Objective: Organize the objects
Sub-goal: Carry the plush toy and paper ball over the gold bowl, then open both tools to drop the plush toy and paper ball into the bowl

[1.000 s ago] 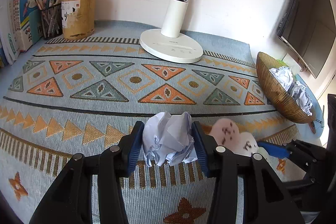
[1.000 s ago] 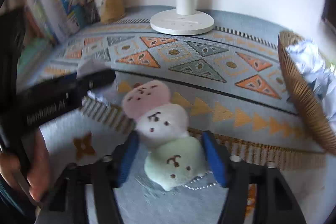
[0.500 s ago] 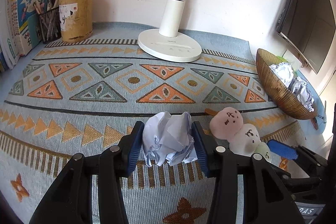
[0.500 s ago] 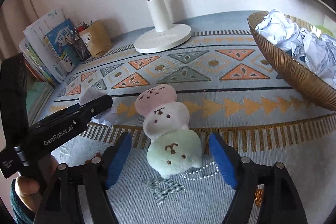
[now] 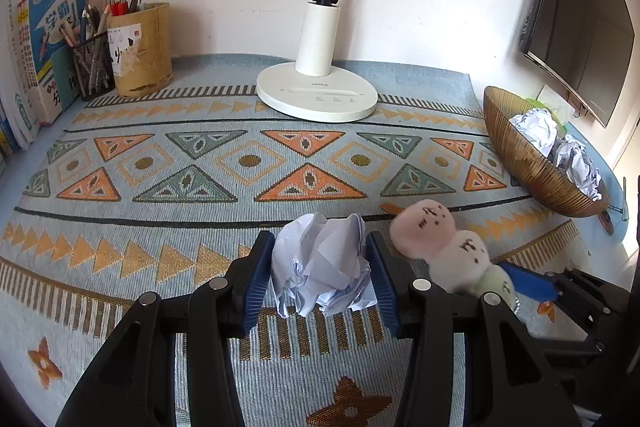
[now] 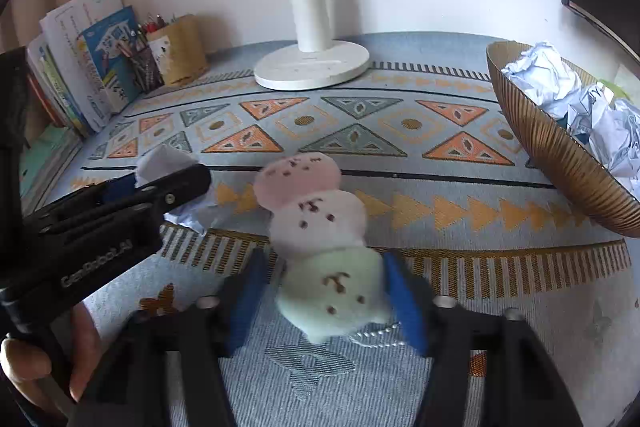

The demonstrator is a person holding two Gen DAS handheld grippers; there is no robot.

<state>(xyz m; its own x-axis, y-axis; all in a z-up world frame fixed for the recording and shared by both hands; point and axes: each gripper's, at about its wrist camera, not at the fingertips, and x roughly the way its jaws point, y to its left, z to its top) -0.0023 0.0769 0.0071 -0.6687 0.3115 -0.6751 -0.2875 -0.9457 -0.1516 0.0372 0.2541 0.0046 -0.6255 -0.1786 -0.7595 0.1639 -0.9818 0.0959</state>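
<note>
Plush toy [image 6: 320, 239], three stacked balls in pink, white and green, lies on the patterned mat [image 5: 200, 163] left of the bowl [image 5: 532, 167], which contains crumpled paper. Right gripper [image 6: 324, 303] is closing, its blue pads flanking the green end. Paper ball [image 5: 322, 265], further left of the bowl, is clamped in the left gripper [image 5: 320, 279].

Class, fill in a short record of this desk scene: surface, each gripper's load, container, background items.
surface: patterned mat
left gripper: shut on crumpled paper ball
right gripper: closing around plush toy, green end between fingers
container: gold bowl holding crumpled paper
background: white lamp, pen holder, books
</note>
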